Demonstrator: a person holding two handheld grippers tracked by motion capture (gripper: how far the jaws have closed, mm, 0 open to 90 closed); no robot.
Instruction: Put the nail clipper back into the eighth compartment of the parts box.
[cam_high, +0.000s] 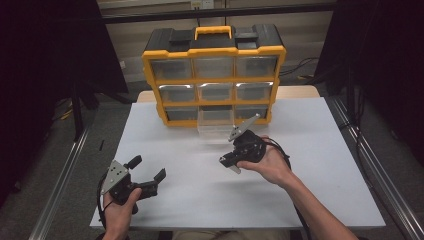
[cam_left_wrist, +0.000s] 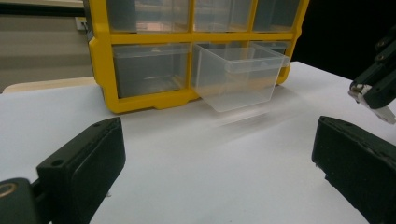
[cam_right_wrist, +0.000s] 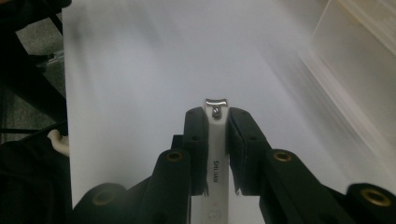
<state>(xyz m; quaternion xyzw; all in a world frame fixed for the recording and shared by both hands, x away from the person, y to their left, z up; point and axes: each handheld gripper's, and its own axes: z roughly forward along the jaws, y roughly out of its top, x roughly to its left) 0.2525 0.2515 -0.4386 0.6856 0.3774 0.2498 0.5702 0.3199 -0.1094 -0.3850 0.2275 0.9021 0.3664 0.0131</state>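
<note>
A yellow and black organizer (cam_high: 214, 75) with clear drawers stands at the back of the white table (cam_high: 200, 200). Its bottom middle drawer (cam_high: 215, 124) is pulled out; the left gripper view shows the drawer (cam_left_wrist: 238, 77) sticking out, apparently with nothing inside. My right gripper (cam_high: 227, 162) hovers mid-table in front of that drawer, pointing left and shut on a white nail clipper (cam_right_wrist: 216, 154), whose metal tip pokes past the jaws. My left gripper (cam_high: 147, 167) sits at the front left, open and holding nothing, with its jaws wide apart in its own view (cam_left_wrist: 219, 154).
The other organizer drawers (cam_left_wrist: 149, 67) are closed. Dark curtains and metal rails (cam_high: 65, 175) flank the table on both sides. In the left gripper view, the other hand's gripper (cam_left_wrist: 373, 91) shows at the right edge.
</note>
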